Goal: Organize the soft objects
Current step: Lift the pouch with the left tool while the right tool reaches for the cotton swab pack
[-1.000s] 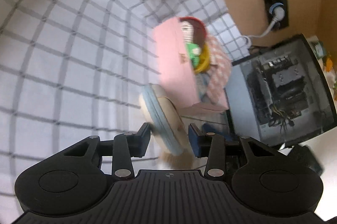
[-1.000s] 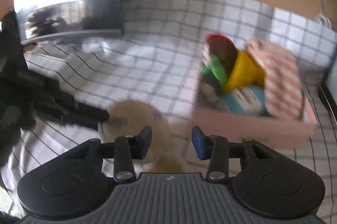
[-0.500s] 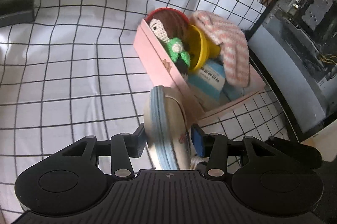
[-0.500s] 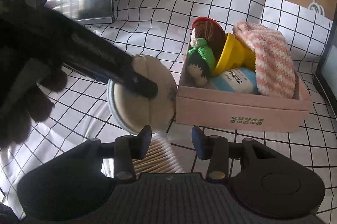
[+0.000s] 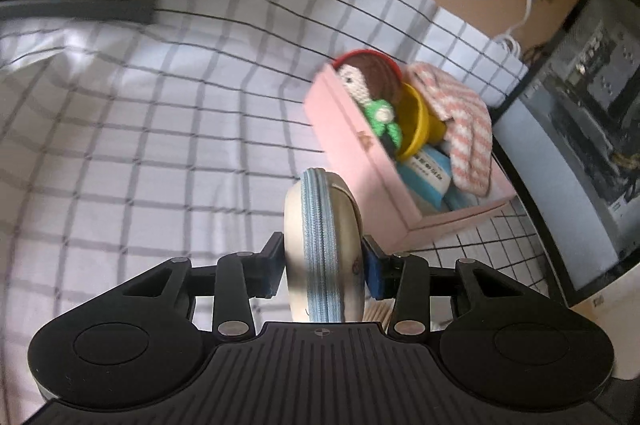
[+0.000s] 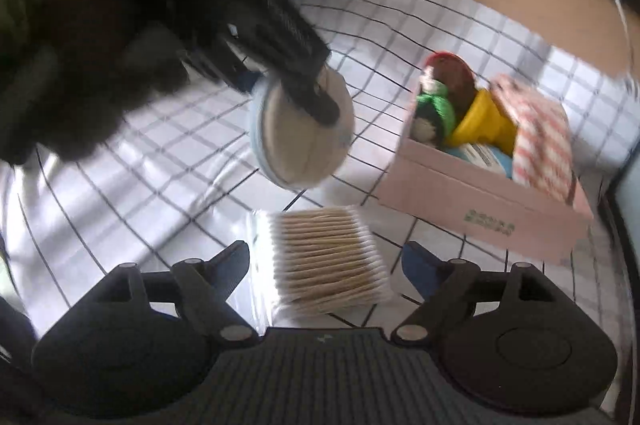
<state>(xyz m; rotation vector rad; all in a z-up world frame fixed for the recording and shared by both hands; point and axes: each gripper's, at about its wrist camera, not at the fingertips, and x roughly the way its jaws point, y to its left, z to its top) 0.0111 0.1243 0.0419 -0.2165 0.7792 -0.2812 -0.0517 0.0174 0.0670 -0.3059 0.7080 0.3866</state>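
Since half a second ago, the right hand-held gripper (image 6: 324, 265) has dropped towards the pack of cotton swabs (image 6: 320, 261), and its jaws are opening, spread wide to either side of the pack without touching it. One flat rectangular pack is there, clear-wrapped, with pale wooden sticks in tidy rows and fluffy white tips along both edges, lying on the white checked cloth (image 5: 140, 129) over the counter.

One round pouch (image 5: 324, 245), cream fabric with a ribbed light-blue zipper running around its rim, is clamped edge-on between the pads of the left hand-held gripper (image 5: 322, 267), lifted above the cloth beside the box.

One pink cardboard box (image 6: 480, 201) stands open on the cloth. It holds one crocheted doll (image 5: 372, 97) in green yarn, one glossy yellow cup (image 5: 418, 121), one pink-and-white striped knit (image 5: 464, 129), one blue-labelled packet (image 5: 428, 177) and one red-rimmed round thing (image 5: 374, 63).
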